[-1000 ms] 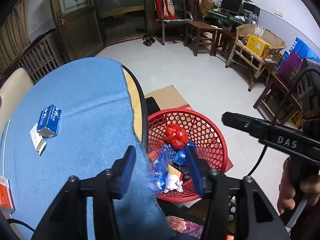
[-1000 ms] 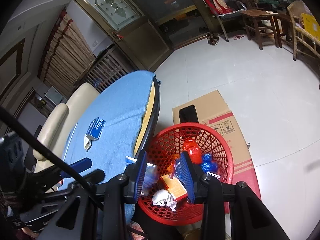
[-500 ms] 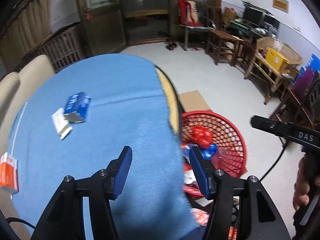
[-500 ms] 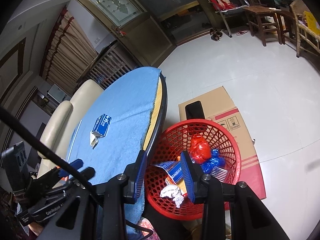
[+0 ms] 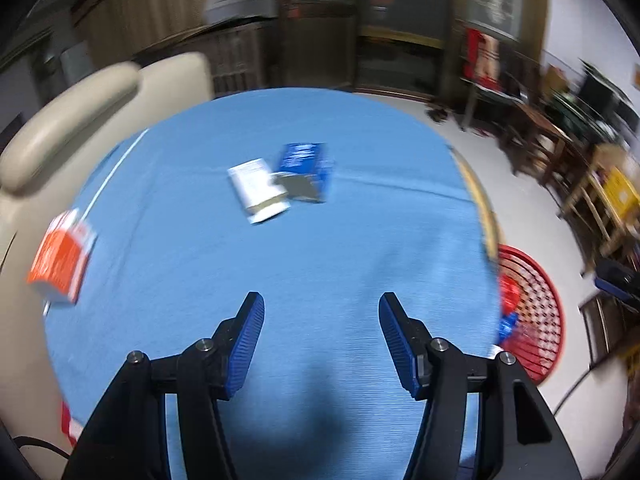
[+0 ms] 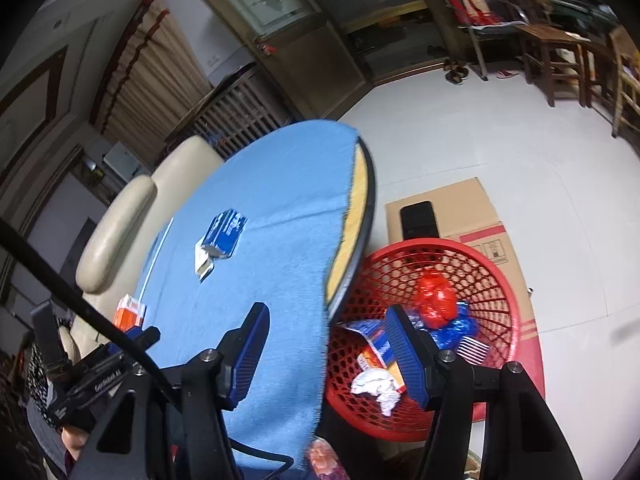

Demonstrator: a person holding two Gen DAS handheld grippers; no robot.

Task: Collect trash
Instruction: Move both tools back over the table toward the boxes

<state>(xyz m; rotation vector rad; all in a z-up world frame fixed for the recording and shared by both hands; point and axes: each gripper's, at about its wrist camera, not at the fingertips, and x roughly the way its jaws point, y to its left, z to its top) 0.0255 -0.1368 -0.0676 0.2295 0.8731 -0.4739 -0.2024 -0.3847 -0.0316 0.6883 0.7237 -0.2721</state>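
Your left hand-held gripper hangs over the blue-covered bench with its jaws moderately wide and nothing between them, only cloth showing in the gap; the jaws have just been opening. Ahead of it on the bench lie a blue box and a white packet, touching each other, and an orange box sits near the bench's left edge by the sofa. The left view is blurred, so print on these cannot be read. Your right hand-held gripper straddles the bench edge and the red basket on the floor beside the bench; its jaws have just been opening and now stand apart, empty. In the basket lie a red bag, blue wrappers, a crumpled tissue and a flat packet just beyond the right pad. Cardboard lies under the basket.
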